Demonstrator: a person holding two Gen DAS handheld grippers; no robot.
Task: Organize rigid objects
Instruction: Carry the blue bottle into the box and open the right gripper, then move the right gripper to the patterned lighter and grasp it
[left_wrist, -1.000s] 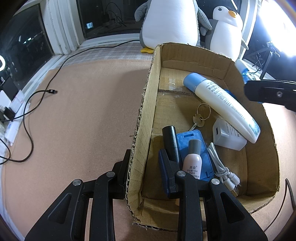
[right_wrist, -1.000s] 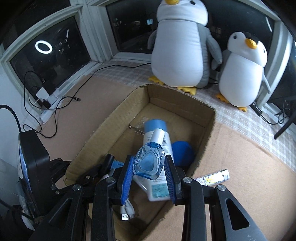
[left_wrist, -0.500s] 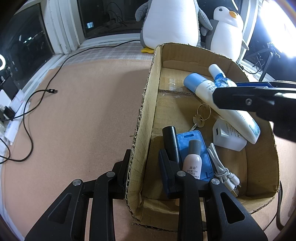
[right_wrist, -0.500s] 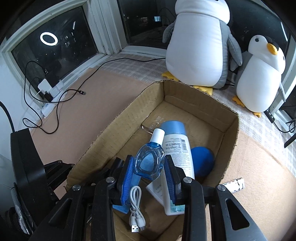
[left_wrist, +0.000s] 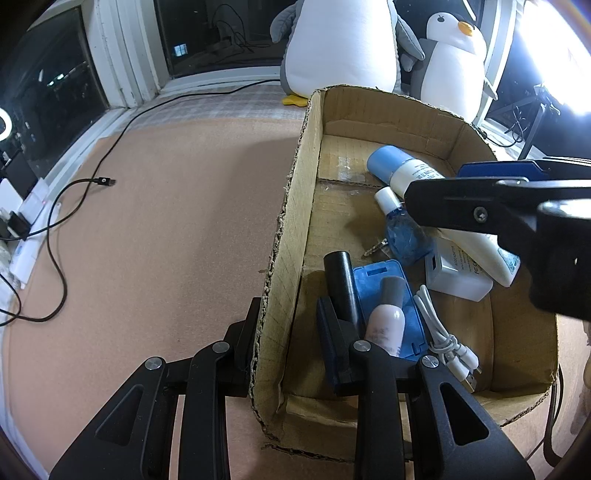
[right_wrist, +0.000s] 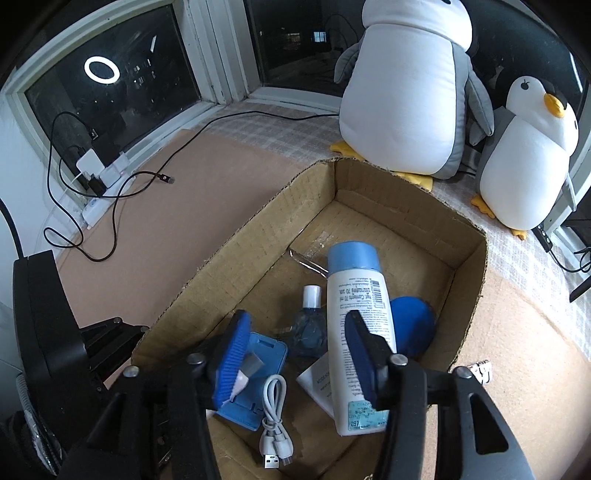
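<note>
A cardboard box holds a white lotion bottle with a blue cap, a blue case, a black cylinder, a small pink bottle, a white cable and a white charger. My left gripper is shut on the box's near left wall. Over the box, my right gripper has its jaws opening. The small blue bottle lies on the box floor below them, free of the pads.
Two plush penguins stand behind the box by the window. A black cable and a power strip lie on the brown mat at left. A small tube lies outside the box's right wall.
My right gripper came forward over the box with the small blue bottle, then opened. The bottle left the pads and now lies on the box floor. The left gripper stayed put.
</note>
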